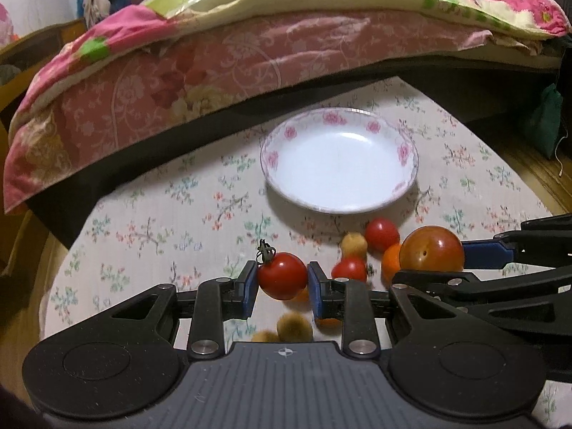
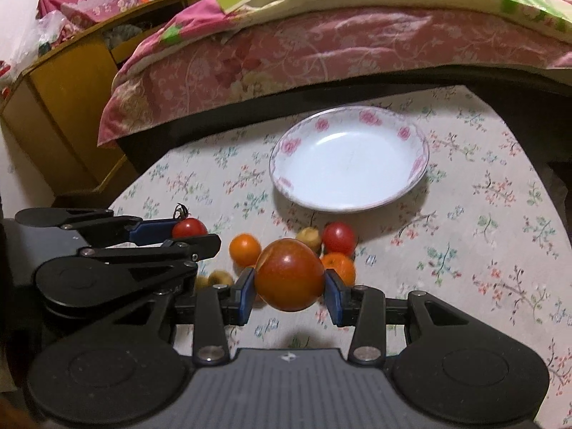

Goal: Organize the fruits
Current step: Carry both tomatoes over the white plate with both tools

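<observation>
My left gripper (image 1: 282,279) is shut on a small red tomato (image 1: 282,276) with a green stem and holds it above the table. It also shows in the right wrist view (image 2: 188,228). My right gripper (image 2: 289,286) is shut on a large orange-red tomato (image 2: 289,274), also seen in the left wrist view (image 1: 431,248). An empty white plate (image 1: 339,161) with pink flowers on its rim (image 2: 282,150) stands beyond. Loose on the cloth lie red tomatoes (image 2: 339,237), small oranges (image 2: 245,249) and brown longans (image 1: 294,327).
The round table has a floral cloth (image 1: 161,221). A bed with a pink floral quilt (image 1: 214,60) borders the table's far side. A yellow wooden cabinet (image 2: 64,107) stands to the far left.
</observation>
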`<action>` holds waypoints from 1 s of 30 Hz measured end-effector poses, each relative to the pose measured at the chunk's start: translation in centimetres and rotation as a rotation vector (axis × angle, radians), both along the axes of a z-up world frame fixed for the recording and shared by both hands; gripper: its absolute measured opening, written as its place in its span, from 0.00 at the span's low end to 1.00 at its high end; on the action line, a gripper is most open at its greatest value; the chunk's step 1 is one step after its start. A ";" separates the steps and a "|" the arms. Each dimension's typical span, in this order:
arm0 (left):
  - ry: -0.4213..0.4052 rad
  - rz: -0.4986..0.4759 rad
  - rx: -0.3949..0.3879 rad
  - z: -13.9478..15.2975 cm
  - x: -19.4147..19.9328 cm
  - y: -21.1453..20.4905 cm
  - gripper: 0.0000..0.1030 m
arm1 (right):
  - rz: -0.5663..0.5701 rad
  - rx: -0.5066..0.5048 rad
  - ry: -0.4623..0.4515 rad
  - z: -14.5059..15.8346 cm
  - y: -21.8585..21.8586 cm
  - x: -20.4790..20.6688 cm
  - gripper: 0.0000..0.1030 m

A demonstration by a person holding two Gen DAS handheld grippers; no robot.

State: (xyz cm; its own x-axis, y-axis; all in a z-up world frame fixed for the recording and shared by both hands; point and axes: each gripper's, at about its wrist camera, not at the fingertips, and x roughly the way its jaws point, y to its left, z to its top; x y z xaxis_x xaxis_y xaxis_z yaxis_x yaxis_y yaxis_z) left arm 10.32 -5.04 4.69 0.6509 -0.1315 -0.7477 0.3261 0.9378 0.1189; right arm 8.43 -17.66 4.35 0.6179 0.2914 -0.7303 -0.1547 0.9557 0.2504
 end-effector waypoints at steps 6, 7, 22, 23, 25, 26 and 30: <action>-0.020 0.000 0.001 0.4 2.3 -1.1 0.35 | -0.036 0.023 -0.008 0.3 -1.1 2.1 0.37; -0.020 0.002 -0.001 0.4 2.9 -1.2 0.35 | -0.042 0.019 -0.013 0.3 -1.3 2.6 0.37; 0.005 -0.010 -0.023 -2.4 9.2 -3.5 0.35 | -0.074 -0.030 -0.010 -2.2 -3.7 9.5 0.38; 0.007 -0.009 -0.026 -2.6 9.4 -3.5 0.35 | -0.070 -0.043 -0.019 -2.4 -3.7 9.7 0.38; 0.010 -0.006 -0.025 -2.8 9.7 -3.5 0.35 | -0.065 -0.059 -0.025 -2.5 -3.6 10.1 0.38; 0.012 -0.006 -0.023 -2.9 9.9 -3.5 0.35 | -0.063 -0.059 -0.023 -2.6 -3.7 10.2 0.38; 0.008 -0.010 -0.007 -3.1 10.2 -3.7 0.35 | -0.052 -0.067 -0.023 -3.1 -3.6 10.7 0.38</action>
